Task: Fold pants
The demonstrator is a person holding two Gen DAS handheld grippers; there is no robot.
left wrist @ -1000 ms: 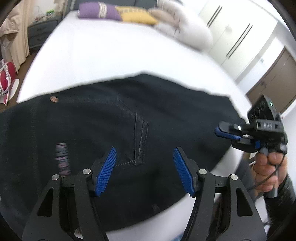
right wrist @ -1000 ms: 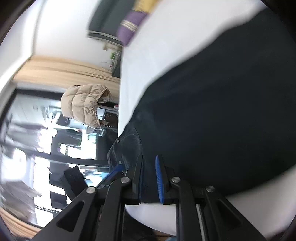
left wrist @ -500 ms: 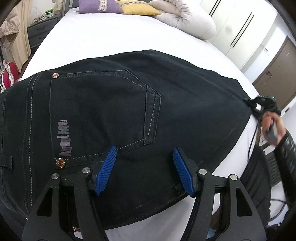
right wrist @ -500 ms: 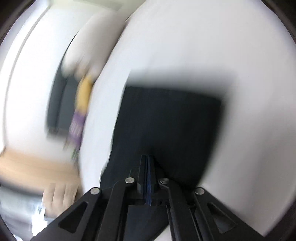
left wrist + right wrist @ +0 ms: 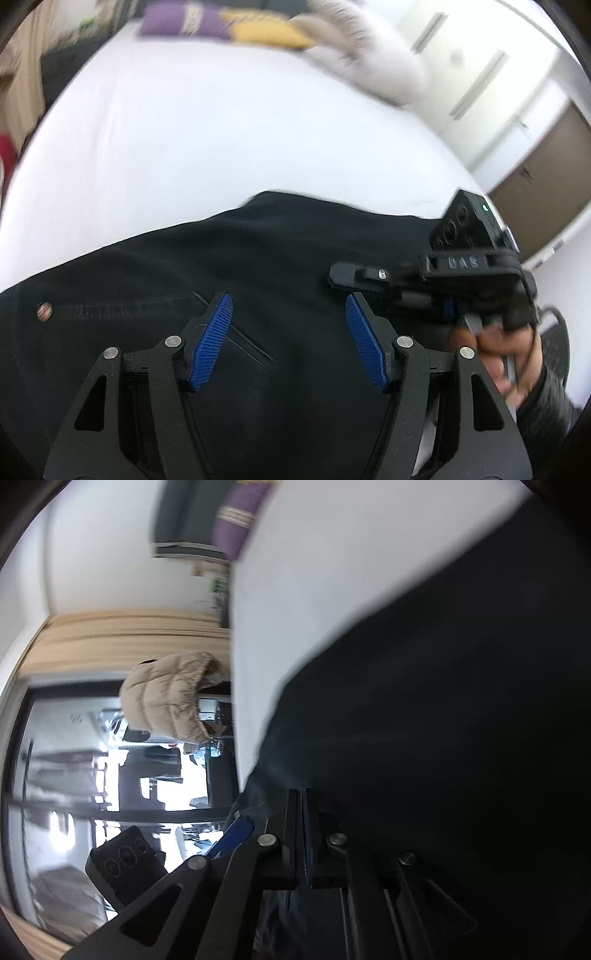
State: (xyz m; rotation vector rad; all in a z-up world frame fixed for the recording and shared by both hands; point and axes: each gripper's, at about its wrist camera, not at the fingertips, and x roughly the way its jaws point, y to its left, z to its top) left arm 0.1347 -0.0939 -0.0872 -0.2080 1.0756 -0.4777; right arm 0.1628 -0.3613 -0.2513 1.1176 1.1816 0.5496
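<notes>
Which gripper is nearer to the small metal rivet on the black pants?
Left. The left gripper hangs open over the pants, with the rivet just off its left jaw. The right gripper, jaws shut, is farther away, on the opposite side.

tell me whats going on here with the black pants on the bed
A person is folding black pants on a white bed, with hand-held tongs in each hand. The right tongs are shut, though whether they pinch the cloth is hard to tell. The left tongs hang open over the back pocket area, gripping nothing. Pillows lie at the far end.
</notes>
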